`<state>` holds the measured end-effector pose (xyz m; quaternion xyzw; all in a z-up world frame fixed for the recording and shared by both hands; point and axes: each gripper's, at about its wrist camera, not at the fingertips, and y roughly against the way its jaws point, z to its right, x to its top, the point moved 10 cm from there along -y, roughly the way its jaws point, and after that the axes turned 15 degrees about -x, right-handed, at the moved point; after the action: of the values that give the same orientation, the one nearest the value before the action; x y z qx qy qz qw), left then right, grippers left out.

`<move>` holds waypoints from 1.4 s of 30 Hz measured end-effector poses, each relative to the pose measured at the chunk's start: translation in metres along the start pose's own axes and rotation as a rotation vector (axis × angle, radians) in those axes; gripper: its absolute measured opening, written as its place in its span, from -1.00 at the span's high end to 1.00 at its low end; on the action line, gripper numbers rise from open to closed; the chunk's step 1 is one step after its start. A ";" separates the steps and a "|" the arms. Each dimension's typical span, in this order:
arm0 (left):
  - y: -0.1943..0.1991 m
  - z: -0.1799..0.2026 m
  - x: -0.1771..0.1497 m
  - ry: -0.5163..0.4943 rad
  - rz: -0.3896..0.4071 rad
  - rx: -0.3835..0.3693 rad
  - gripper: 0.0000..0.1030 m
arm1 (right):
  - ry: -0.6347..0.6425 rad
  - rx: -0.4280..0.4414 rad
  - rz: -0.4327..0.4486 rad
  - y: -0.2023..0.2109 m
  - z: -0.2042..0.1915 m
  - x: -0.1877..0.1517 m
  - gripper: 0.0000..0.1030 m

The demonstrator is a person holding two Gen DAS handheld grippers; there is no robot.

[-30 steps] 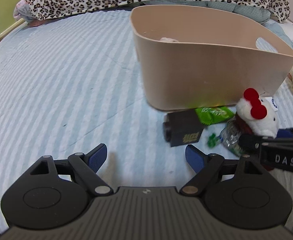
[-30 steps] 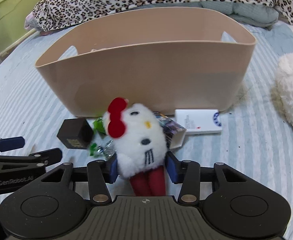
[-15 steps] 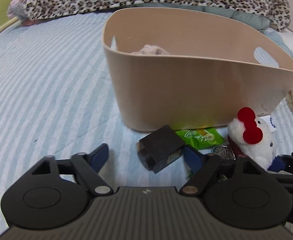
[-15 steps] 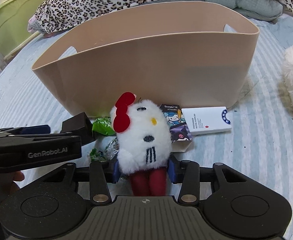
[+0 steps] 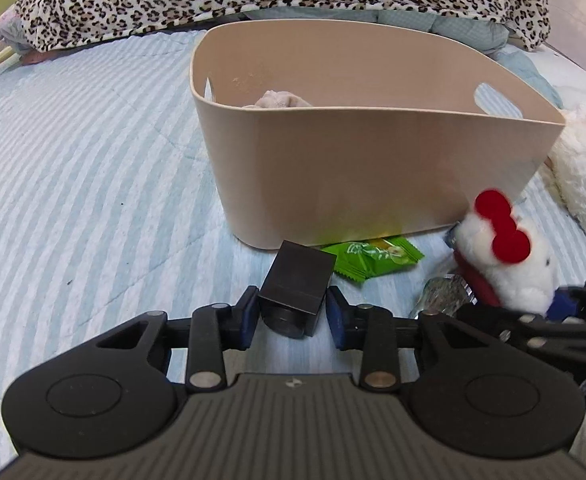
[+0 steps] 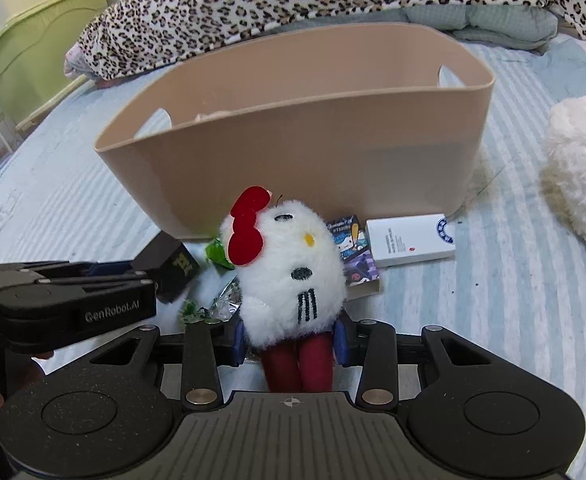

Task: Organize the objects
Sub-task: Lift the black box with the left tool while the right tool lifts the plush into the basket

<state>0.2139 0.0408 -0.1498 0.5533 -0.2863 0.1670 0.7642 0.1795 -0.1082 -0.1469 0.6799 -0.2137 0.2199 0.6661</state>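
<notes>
Your left gripper (image 5: pixel 292 312) is closed down on the black box (image 5: pixel 297 285): both blue pads touch its sides, w/ the box's round end facing the cam. Box sits low over the striped sheet (image 5: pixel 93 184), just short of the bin (image 5: pixel 373 172) at 12 o'clock. In the right cam the same box (image 6: pixel 171 266) shows at 9 o'clock, poking out past the left gripper's body (image 6: pixel 73 300).

Your right gripper (image 6: pixel 289 342) is clamped on the plush (image 6: pixel 293 276), pads squeezing its lower body; red legs hang down btwn the fingers, red bow at top left of the head. Plush is upright, in front of the bin's near wall (image 6: pixel 293 168). From the left cam the plush (image 5: pixel 509 264) is at 3 o'clock, blurred.

On the sheet: green packet (image 5: pixel 373 258) touching the bin's base, just beyond the black box at 1 o'clock. Clear foil wrapper (image 5: pixel 441 300) lies btwn packet and plush. Right cam: printed card box (image 6: pixel 353 248) behind the plush at 1 o'clock, white box (image 6: pixel 411 244) just beside it at 2 o'clock, both near the bin's foot.

Inside the bin, a beige cloth lump (image 5: pixel 279 100) shows above the rim at the left end. White fluffy throw (image 6: pixel 581 168) at 3 o'clock, apart from the bin. Leopard blanket (image 6: pixel 293 0) across 12 o'clock, behind the bin. Green cabinet (image 6: pixel 33 48) at 10 o'clock, off the bed.
</notes>
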 end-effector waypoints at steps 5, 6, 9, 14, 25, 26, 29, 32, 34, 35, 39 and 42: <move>0.016 0.003 0.001 -0.002 0.017 0.005 0.27 | -0.027 0.011 0.025 0.021 0.006 0.007 0.28; 0.020 0.004 0.001 -0.006 0.023 0.003 0.27 | -0.032 0.012 0.031 0.025 0.008 0.008 0.28; 0.031 0.008 0.002 -0.016 0.040 0.008 0.27 | -0.029 0.019 0.029 0.031 0.011 0.009 0.28; 0.037 0.011 0.000 -0.021 0.037 0.014 0.27 | 0.020 -0.011 -0.027 0.018 0.008 -0.004 0.27; 0.041 0.012 -0.007 -0.025 0.025 0.016 0.27 | 0.030 -0.045 -0.064 0.004 0.012 -0.019 0.00; 0.041 0.012 -0.008 -0.029 0.025 0.017 0.27 | 0.025 -0.040 -0.061 0.006 0.012 -0.017 -0.01; 0.043 0.014 -0.007 -0.038 0.028 0.019 0.27 | 0.021 -0.024 -0.055 0.009 0.012 -0.016 0.01; 0.046 0.017 -0.007 -0.041 0.029 0.019 0.27 | 0.038 -0.034 -0.040 0.010 0.012 -0.015 0.29; 0.049 0.017 -0.006 -0.045 0.033 0.018 0.27 | 0.042 -0.046 -0.020 0.012 0.011 -0.013 0.31; 0.051 0.017 -0.005 -0.047 0.038 0.018 0.27 | 0.039 -0.047 -0.010 0.014 0.011 -0.012 0.32; 0.064 0.020 0.005 -0.049 0.071 0.011 0.27 | 0.009 -0.031 0.047 0.034 0.016 0.007 0.32; 0.075 0.023 0.020 -0.057 0.110 0.004 0.27 | -0.012 -0.021 0.101 0.052 0.023 0.029 0.32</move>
<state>0.1804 0.0429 -0.0757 0.5430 -0.3377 0.1933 0.7441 0.1732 -0.1318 -0.0881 0.6625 -0.2542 0.2467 0.6600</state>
